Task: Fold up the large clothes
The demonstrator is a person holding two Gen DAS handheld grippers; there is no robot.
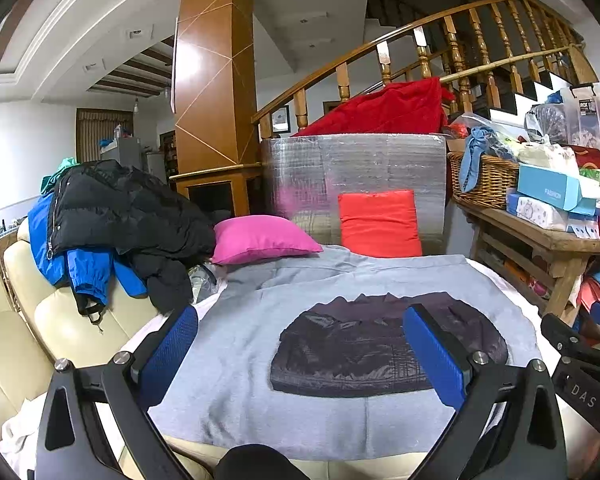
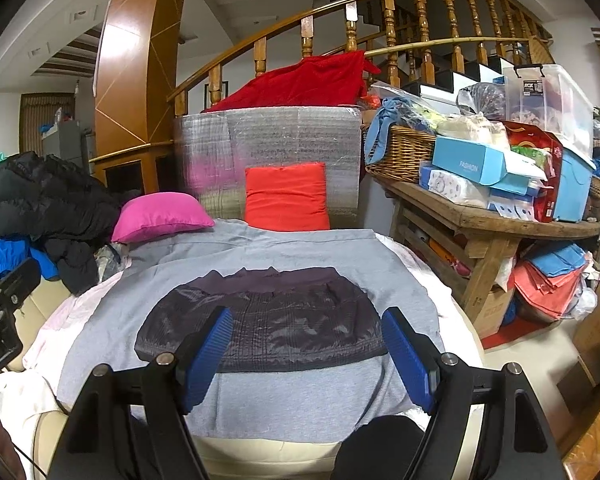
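From the left wrist, the left gripper hangs released, blue fingers spread wide and holding nothing. Between them lies the dark folded jacket, flat on the grey cloth, long axis running 9 to 3 o'clock, collar toward 12. A pink cushion sits at 11 o'clock.

From the right wrist, the right gripper is likewise spread and unloaded above the jacket's near edge. An orange cushion stands at 12 o'clock; the cluttered desk is at 2.
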